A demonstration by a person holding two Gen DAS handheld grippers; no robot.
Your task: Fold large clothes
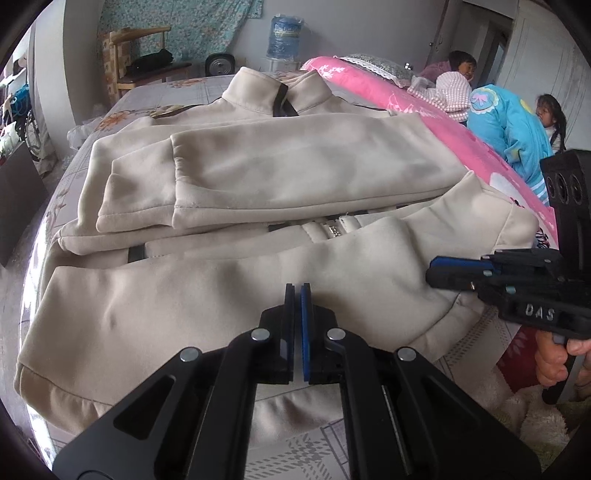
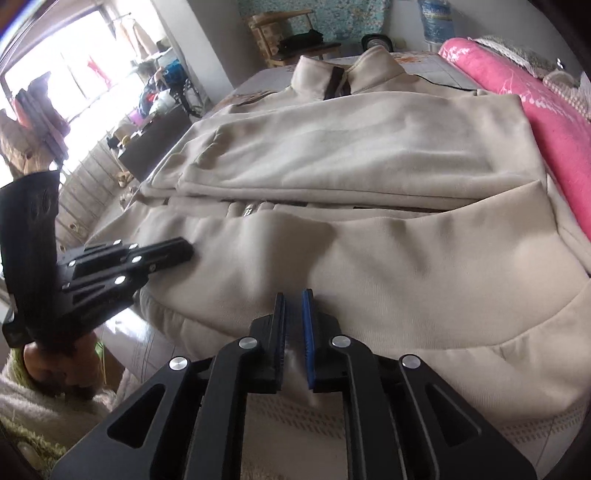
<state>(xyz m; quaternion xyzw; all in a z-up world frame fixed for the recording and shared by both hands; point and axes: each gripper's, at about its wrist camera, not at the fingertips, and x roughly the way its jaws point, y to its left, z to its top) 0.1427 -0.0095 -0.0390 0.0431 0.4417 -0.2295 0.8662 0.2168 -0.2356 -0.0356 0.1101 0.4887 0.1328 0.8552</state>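
A cream zip-up jacket (image 1: 258, 166) (image 2: 369, 147) lies flat on the bed, collar at the far end. Both sleeves are folded across its chest, and the hem is nearest me. In the left wrist view my left gripper (image 1: 297, 290) hovers over the lower front panel, jaws shut with nothing between them. My right gripper (image 1: 432, 271) reaches in from the right over the jacket's side edge. In the right wrist view the right gripper (image 2: 294, 295) is shut above the hem with no cloth pinched. The left gripper (image 2: 186, 251) points in from the left there.
A rolled pink quilt (image 1: 388, 96) runs along the bed's right side, with two people (image 1: 461, 66) beyond it. A wooden chair (image 1: 140, 55) and a water jug (image 1: 284, 35) stand behind the bed. A hand (image 1: 554, 362) holds the right gripper. The patterned bedsheet (image 1: 166, 88) surrounds the jacket.
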